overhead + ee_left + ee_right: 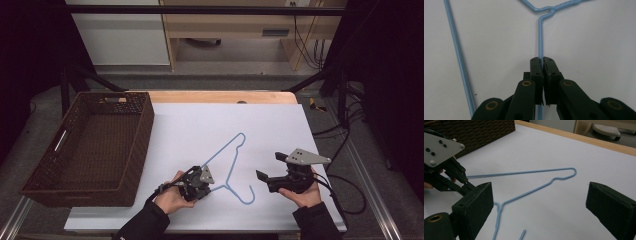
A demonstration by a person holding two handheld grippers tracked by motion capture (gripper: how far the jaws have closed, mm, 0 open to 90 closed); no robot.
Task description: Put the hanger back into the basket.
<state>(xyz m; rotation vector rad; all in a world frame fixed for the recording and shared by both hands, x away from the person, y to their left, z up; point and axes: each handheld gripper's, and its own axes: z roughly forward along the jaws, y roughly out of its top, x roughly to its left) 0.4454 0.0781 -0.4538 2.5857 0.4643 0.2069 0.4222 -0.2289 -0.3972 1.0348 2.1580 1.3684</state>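
The blue wire hanger (pixel 231 165) is laid flat on the white table (pixel 190 125). Its wire is pinched by the left gripper (pixel 541 61), jaws closed; the right gripper (pixel 270 172) is held nearby, jaws wide apart.

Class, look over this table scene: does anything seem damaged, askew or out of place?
Nothing stands out. The blue wire hanger lies flat and unbent on the white table, the left gripper shut on its wire, and the wicker basket sits upright.
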